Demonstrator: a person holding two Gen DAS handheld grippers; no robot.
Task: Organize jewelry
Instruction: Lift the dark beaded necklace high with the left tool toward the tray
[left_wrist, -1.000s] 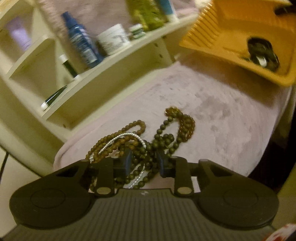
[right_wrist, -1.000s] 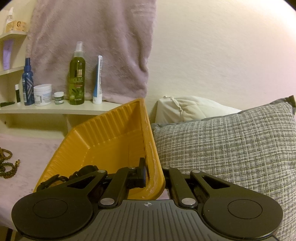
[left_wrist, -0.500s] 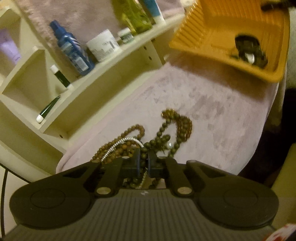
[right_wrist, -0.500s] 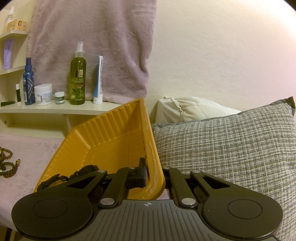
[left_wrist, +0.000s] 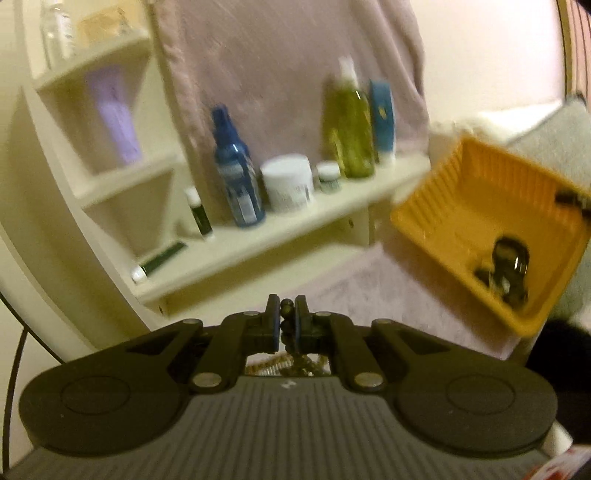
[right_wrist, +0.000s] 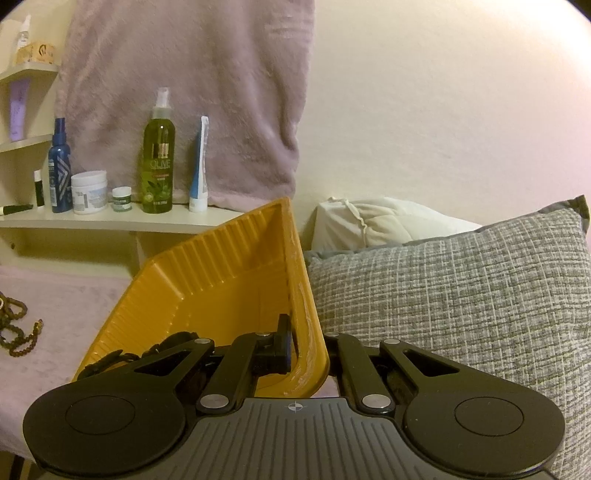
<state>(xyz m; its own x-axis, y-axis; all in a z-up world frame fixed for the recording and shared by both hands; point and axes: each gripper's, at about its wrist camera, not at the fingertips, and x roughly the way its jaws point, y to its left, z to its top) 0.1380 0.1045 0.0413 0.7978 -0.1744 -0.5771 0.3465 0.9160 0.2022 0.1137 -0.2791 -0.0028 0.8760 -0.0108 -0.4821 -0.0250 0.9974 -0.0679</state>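
Brown beads (left_wrist: 286, 325) hang pinched tight in the left gripper (left_wrist: 286, 322), above the bed. The right gripper (right_wrist: 306, 350) is clamped on the yellow basket (right_wrist: 229, 273) rim. Carry slowly, then let go low over the basket.

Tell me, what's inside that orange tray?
In the orange tray, tilted up by the right claw gripping its wall, a small heap of dark jewelry sits at the low end. The blurred view hides what the pieces are or what lies beneath.
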